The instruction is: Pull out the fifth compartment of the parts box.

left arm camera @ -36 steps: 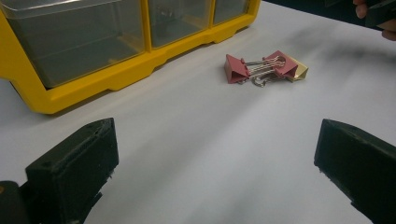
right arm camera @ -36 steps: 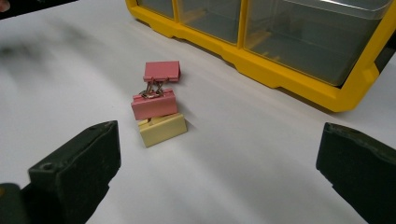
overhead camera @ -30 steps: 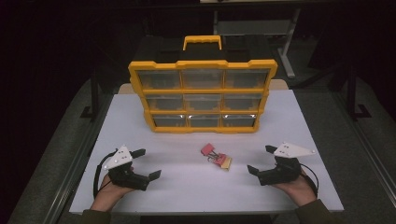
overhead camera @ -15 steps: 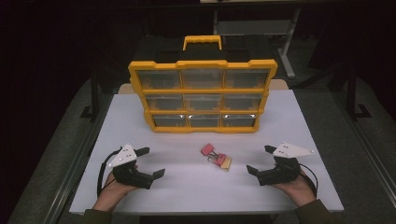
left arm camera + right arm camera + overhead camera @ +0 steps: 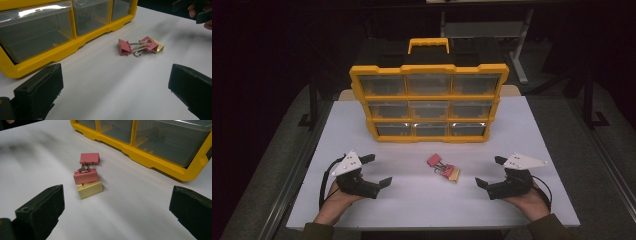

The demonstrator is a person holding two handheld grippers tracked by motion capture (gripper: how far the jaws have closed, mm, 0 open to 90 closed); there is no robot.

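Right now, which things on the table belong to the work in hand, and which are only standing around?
In the work:
- binder clips, two pink and one yellow, in a small cluster
- left gripper, open
- right gripper, open

Only standing around:
- yellow drawer organizer, drawers shut
- white table

Dim room w/ dark floor, white table (image 5: 532, 125) in front, grey metal bench (image 5: 484, 30) at back.

Yellow organizer (image 5: 428, 95) upright on white table (image 5: 412, 200).
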